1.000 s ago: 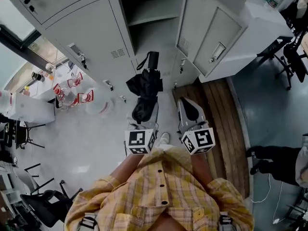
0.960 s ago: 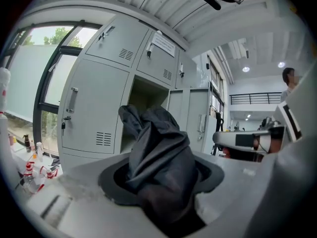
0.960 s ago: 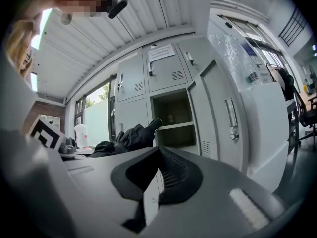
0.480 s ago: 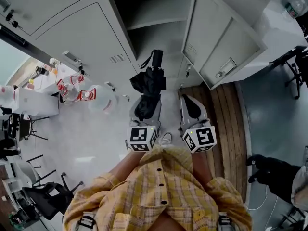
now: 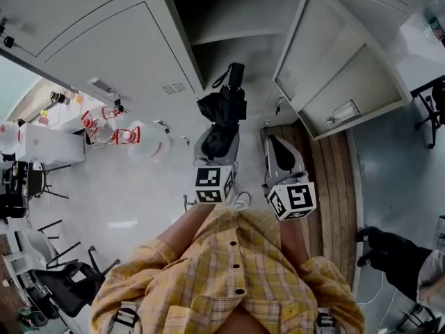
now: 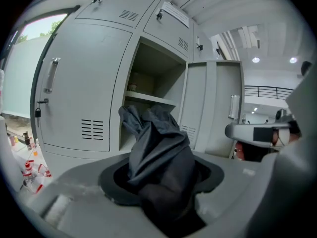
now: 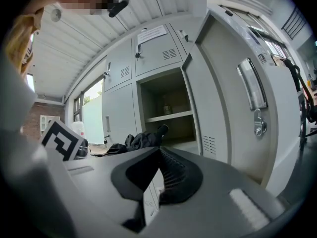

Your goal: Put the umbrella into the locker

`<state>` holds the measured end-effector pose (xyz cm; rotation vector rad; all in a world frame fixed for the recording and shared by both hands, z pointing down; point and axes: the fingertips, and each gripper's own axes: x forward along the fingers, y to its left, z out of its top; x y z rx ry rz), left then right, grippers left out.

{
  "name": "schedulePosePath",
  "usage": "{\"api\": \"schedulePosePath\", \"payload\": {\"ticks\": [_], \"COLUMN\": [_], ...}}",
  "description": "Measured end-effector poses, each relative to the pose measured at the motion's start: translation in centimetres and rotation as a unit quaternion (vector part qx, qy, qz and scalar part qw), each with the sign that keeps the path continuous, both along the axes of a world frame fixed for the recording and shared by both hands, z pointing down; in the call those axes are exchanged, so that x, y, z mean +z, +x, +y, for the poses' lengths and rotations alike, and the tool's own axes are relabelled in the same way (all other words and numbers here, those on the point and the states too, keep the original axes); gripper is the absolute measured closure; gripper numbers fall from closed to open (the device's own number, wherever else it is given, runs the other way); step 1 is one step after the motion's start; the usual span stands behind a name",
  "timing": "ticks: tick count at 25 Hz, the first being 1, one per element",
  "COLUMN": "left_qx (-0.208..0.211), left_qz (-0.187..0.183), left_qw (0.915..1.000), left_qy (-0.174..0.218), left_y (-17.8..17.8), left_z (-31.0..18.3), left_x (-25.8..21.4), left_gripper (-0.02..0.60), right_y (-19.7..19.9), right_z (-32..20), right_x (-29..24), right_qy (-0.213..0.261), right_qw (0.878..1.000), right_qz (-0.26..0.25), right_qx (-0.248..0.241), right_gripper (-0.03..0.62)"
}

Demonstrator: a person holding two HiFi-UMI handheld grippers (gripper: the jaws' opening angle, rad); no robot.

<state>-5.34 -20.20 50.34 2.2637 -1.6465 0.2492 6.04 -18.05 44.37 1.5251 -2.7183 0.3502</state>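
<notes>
A black folded umbrella [image 5: 224, 110] sticks forward out of my left gripper [image 5: 221, 145], which is shut on its crumpled fabric; the handle [image 5: 236, 74] points at the open locker compartment [image 5: 229, 44]. In the left gripper view the umbrella [image 6: 158, 152] fills the gap between the jaws of the left gripper [image 6: 163, 175], with the compartment [image 6: 148, 93] and its shelf straight ahead. My right gripper [image 5: 280, 152] is alongside on the right, shut and empty. In the right gripper view the right gripper [image 7: 159, 152] has its pads meeting at the tips, and the umbrella [image 7: 138, 142] shows at its left.
The locker door [image 5: 334, 68] stands swung open to the right, close to the right gripper. Closed lockers [image 5: 118, 54] are on the left. Bottles with red labels [image 5: 104, 127] sit low on the left. A wooden floor strip [image 5: 327, 179] runs below the door.
Both grippers and the umbrella have moved closer to the open locker. The umbrella's handle now reaches near the compartment's lower edge. The grip on the umbrella is unchanged.
</notes>
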Motion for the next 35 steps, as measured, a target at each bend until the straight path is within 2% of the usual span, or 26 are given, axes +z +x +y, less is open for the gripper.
{"api": "schedulePosePath", "payload": {"ticks": [8, 23, 35], "left_qx": [0.006, -0.015, -0.026], "left_qz": [0.0, -0.029, -0.051], "left_qw": [0.9997, 0.999, 0.9984], "left_qy": [-0.026, -0.031, -0.001], "left_y": [-0.3, 0.2, 0.6], "left_z": [-6.0, -16.9, -22.0], "left_x": [1.4, 3.4, 3.9], "left_gripper": [0.339, 0.339, 0.336], "right_y": [-0.5, -0.7, -0.2], "right_z": [-1.6, -3.2, -3.9], "right_x": [1.0, 3.2, 4.1], "right_qy": [-0.013, -0.035, -0.043], "right_qw": [1.0, 0.999, 0.998], "right_qz": [0.013, 0.022, 0.027], "right_qx": [0.009, 0.026, 0.039], "right_gripper": [0.594, 0.594, 0.594]}}
